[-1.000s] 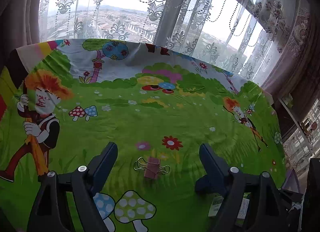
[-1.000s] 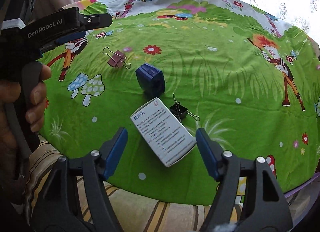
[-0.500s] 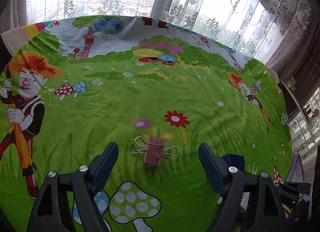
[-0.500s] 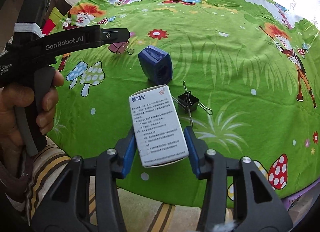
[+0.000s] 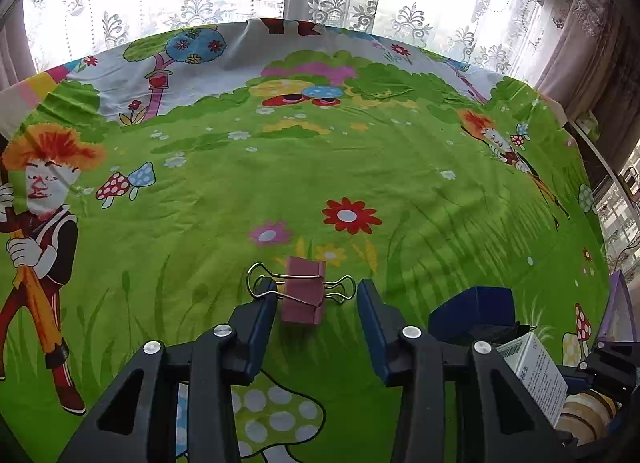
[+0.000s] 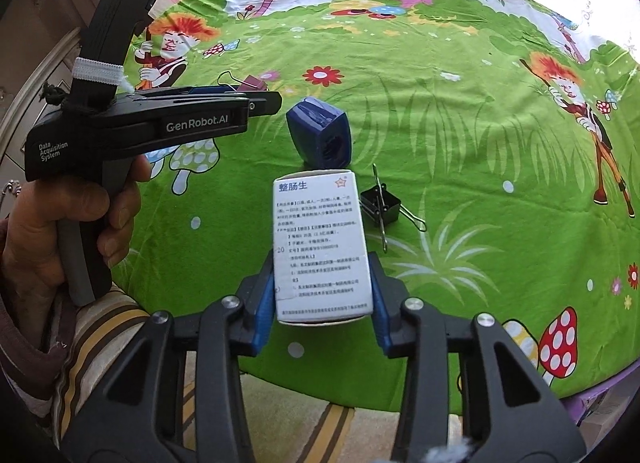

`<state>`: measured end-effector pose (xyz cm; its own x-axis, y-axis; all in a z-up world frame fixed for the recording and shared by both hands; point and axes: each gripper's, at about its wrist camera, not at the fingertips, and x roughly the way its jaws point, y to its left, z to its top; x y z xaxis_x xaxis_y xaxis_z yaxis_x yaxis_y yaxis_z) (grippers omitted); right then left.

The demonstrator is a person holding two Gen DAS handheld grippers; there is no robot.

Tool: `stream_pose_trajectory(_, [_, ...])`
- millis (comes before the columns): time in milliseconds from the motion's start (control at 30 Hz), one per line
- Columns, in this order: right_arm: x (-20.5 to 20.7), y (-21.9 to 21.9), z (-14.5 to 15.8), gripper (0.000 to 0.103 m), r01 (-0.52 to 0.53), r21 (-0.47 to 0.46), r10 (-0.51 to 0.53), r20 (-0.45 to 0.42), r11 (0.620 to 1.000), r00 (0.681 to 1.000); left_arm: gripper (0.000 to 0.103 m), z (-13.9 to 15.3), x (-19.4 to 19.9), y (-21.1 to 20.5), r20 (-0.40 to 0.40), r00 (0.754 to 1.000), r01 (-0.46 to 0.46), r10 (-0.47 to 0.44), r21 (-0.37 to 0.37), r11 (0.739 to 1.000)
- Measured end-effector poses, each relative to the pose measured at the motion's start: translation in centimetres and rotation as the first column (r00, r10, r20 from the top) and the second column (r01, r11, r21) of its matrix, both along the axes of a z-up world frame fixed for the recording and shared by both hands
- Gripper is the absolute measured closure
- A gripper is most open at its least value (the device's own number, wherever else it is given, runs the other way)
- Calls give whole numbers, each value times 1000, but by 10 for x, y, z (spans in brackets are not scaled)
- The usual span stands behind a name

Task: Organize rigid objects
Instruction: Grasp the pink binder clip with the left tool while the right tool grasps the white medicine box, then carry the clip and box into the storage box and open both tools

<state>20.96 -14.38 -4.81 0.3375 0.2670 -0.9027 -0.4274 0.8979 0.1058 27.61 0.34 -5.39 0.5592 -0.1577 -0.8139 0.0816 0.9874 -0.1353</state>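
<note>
Currently the right gripper point(image 6: 322, 291) grips a white medicine box point(image 6: 322, 247) printed with blue Chinese text: both blue fingers point(image 6: 262, 299) press on the box's long sides near its lower end, the jaws having just been closing onto it. The box stands up out of the fingers – whether its far end touches the cloth cannot be told.

On the bench, covered by a green cartoon tablecloth point(image 6: 460, 135), three other items lie apart from one another. A blue pencil sharpener point(image 6: 320, 135) sits just beyond the box at 12 o'clock. A black binder clip point(image 6: 380, 207) with its wire handles splayed lies at about 2 o'clock from the box, near it but not touching.

At 10 o'clock in the right wrist view the person's left hand point(image 6: 60, 231) holds the left gripper point(image 5: 316, 303) by its handle. Its jaws have just been closing around a pink binder clip point(image 5: 302, 289) – the clip lies on the cloth between the fingers point(image 5: 260, 315). The left-side finger overlaps one wire handle; a clear gap separates the right-side finger from the clip, so no grip is made. From this gripper the sharpener appears at 3 o'clock.
</note>
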Motion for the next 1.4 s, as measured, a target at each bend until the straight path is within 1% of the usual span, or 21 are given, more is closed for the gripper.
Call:
stream_pose_trajectory(100, [-3,-1,4,58,-5,15,5,16,1000,1000,65,1,-1,1,3,1000,-1,1,-6,1000])
stream_pose_trajectory(233, [-5,-4,9,58,0,40,-1,35,999,999,65,2,-2,4,1,1000,-15,15,-25,1000])
stream_pose_trajectory(433, [-9,-10,17,58,13,73,-18,65,997,998,66,7,-6,15,5,997,-72,73,-57,996])
stream_pose_trajectory(600, [-13,-14,24,58,19,78,-26,91,997,996,66,24,-13,21,40,992,-113,117,-76,991])
stream_pose_trajectory(700, [-15,-24,29,58,53,84,-61,96,995,994,66,39,-21,19,67,989,-123,129,-82,989])
stream_pose_trajectory(900, [-24,-45,42,58,108,68,-116,122,992,986,66,67,-38,0,114,988,-97,107,-87,991])
stream_pose_trajectory(1000, [-29,-52,48,58,127,69,-136,134,989,982,66,78,-49,-16,128,989,-59,71,-95,994])
stream_pose_trajectory(1067, [-32,-57,52,58,140,69,-149,144,988,978,66,84,-57,-28,134,990,-38,51,-98,994])
stream_pose_trajectory(1200, [-39,-69,59,59,168,74,-178,157,983,972,66,95,-72,-50,153,988,3,9,-80,997])
stream_pose_trajectory(1233, [-41,-72,60,59,174,74,-184,160,982,970,66,98,-76,-55,155,988,11,2,-82,997])
stream_pose_trajectory(1333, [-47,-82,65,59,195,78,-206,173,978,963,66,103,-84,-67,148,989,41,-21,-128,991])
stream_pose_trajectory(1400, [-51,-90,68,59,213,82,-225,178,974,958,66,108,-91,-80,158,987,61,-42,-112,992])
